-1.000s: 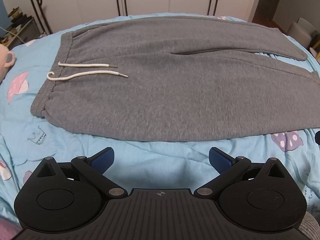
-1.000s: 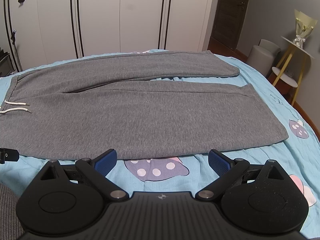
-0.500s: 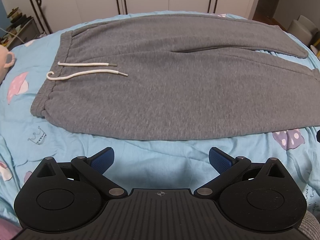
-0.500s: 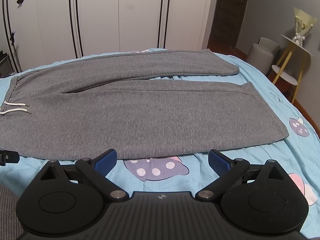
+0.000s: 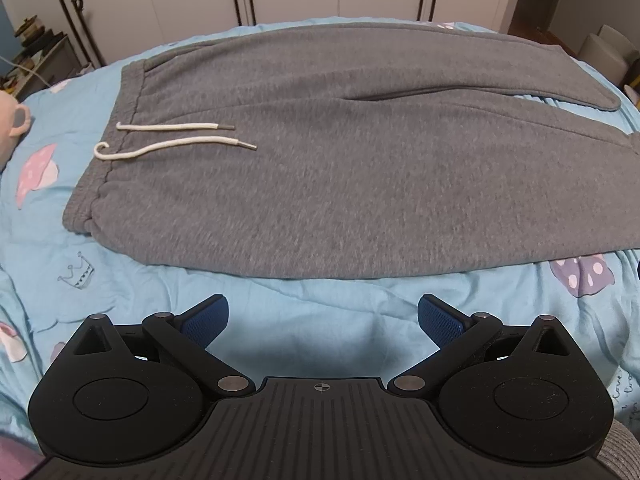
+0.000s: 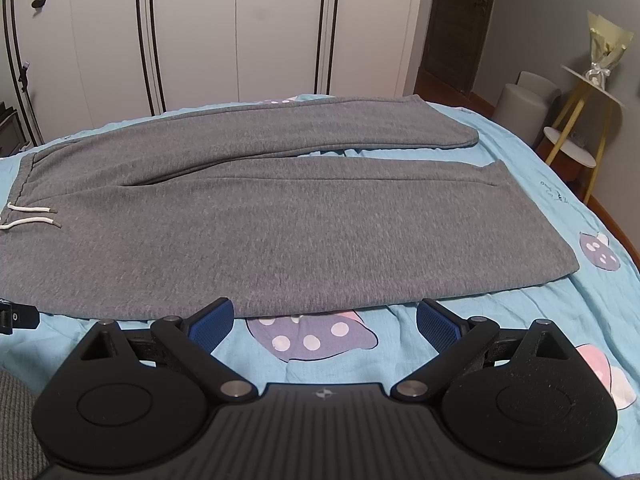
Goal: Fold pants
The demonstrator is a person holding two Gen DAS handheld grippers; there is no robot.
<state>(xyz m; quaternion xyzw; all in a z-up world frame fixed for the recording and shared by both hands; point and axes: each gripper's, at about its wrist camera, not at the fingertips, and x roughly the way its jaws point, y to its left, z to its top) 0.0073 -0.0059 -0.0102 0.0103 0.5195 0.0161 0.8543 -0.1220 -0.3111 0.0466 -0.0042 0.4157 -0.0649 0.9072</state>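
Grey sweatpants (image 5: 340, 168) lie flat and spread on a light blue bedsheet (image 5: 280, 320), waistband to the left, legs to the right. Two white drawstrings (image 5: 172, 136) lie on the waist area. The pants also show in the right wrist view (image 6: 300, 220), with both leg ends at the right. My left gripper (image 5: 322, 314) is open and empty, just short of the near edge below the waist. My right gripper (image 6: 324, 318) is open and empty, at the near edge of the nearer leg.
White wardrobe doors (image 6: 240, 32) stand behind the bed. A yellow-legged side table (image 6: 584, 120) and a grey stool (image 6: 520, 100) stand at the right, off the bed. A pink plush (image 5: 12, 124) lies at the left edge. The left gripper's tip (image 6: 16, 316) shows at far left.
Both grippers have crept slightly forward toward the near edge of the pants. Both stay open. The pants have not moved.
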